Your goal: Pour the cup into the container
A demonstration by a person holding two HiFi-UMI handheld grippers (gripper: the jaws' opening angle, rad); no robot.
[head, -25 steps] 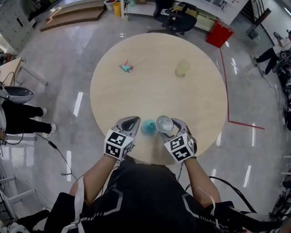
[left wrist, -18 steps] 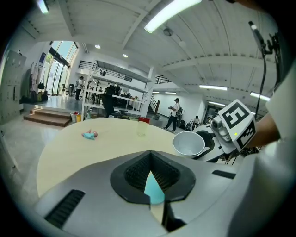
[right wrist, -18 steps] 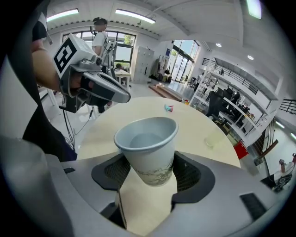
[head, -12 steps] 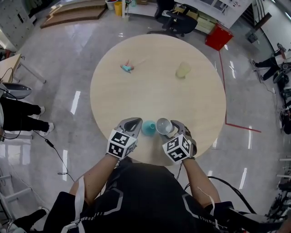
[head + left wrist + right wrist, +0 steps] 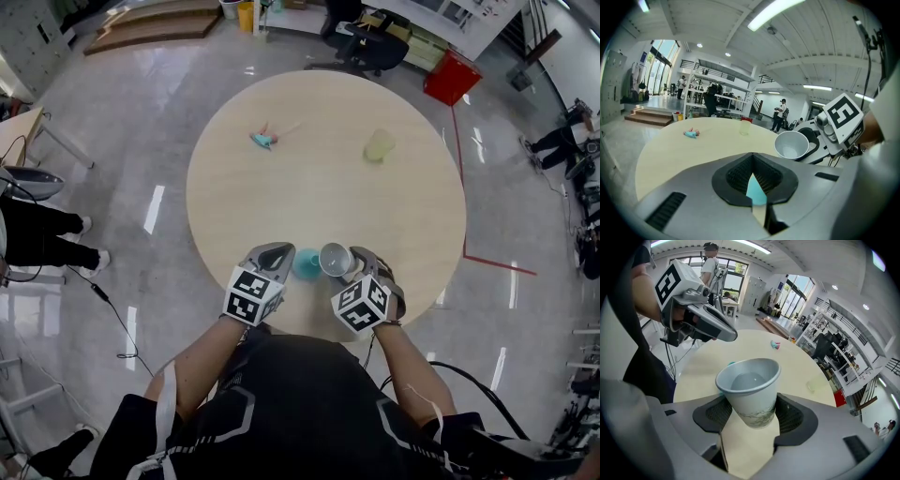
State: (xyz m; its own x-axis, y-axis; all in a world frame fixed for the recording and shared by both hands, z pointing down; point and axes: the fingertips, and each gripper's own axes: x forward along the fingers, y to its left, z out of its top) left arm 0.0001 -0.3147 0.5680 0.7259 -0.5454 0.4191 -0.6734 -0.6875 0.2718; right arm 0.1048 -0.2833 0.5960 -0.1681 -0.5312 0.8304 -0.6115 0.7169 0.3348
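Paper cup (image 5: 749, 389), clamped by the right gripper (image 5: 752, 414), tilts toward the teal container (image 5: 306, 262) at its nine o'clock, which the left gripper (image 5: 755, 183) pinches; the pour looks barely begun.

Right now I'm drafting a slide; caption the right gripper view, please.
Right hand-held gripper clamps a grey paper cup over the round table, the left hand-held gripper close beside it.

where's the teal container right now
In the head view, the teal container sits at the near edge of the table, between the left gripper and the cup in the right gripper.
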